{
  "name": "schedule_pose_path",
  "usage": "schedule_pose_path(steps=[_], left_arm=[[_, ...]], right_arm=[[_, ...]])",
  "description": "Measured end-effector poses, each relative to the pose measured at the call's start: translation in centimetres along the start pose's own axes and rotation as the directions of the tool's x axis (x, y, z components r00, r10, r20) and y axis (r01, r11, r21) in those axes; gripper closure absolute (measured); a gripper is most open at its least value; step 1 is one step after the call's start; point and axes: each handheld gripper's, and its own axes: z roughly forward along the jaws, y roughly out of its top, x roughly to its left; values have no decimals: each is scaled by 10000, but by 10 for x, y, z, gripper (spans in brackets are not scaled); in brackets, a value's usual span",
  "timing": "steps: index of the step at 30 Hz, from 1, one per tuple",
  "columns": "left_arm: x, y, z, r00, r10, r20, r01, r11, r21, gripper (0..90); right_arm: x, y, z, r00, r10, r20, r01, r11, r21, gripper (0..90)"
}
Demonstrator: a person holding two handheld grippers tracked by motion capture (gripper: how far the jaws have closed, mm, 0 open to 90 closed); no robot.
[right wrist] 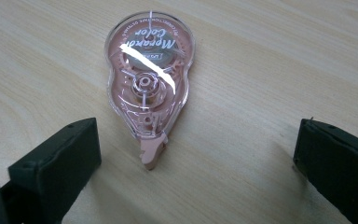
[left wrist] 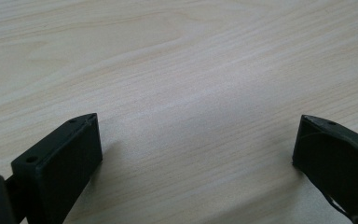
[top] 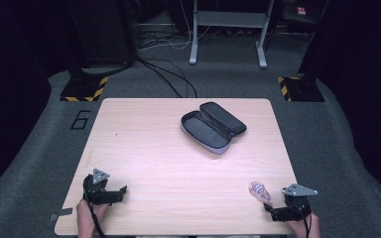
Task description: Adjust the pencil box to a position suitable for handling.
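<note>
A pink see-through correction tape dispenser (right wrist: 147, 84) lies flat on the wooden table (top: 178, 163), its tip toward my right gripper (right wrist: 196, 140). The same dispenser (top: 259, 190) sits near the table's front right corner, just left of the right gripper (top: 273, 210). Its jaws stand wide apart with nothing between them. A dark pencil case (top: 213, 127) lies unzipped and spread out at the back middle of the table. My left gripper (top: 116, 192) rests at the front left, open over bare wood (left wrist: 196, 130), jaws far apart.
The table's front edge runs just under both hands. Beyond the table's far edge are grey carpet, cables (top: 171, 74), a white frame's legs (top: 194, 52) and black stands with yellow-striped bases (top: 84, 89).
</note>
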Motion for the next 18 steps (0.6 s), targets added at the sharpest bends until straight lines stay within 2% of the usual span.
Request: schedule_pose_path(steps=[12,14,18], left_arm=[[0,0,0,10000,54,-22,-55,10000,-4,17],[-1,0,0,10000,44,-21,-44,10000,1,18],[-1,0,0,10000,35,-22,-35,10000,-18,18]], right_arm=[[1,1,0,9999,108,76,-109,9999,122,0],[0,2,-1,10000,7,59,-8,9999,158,0],[1,3,-6,9994,358,-15,-358,9993,-79,0]])
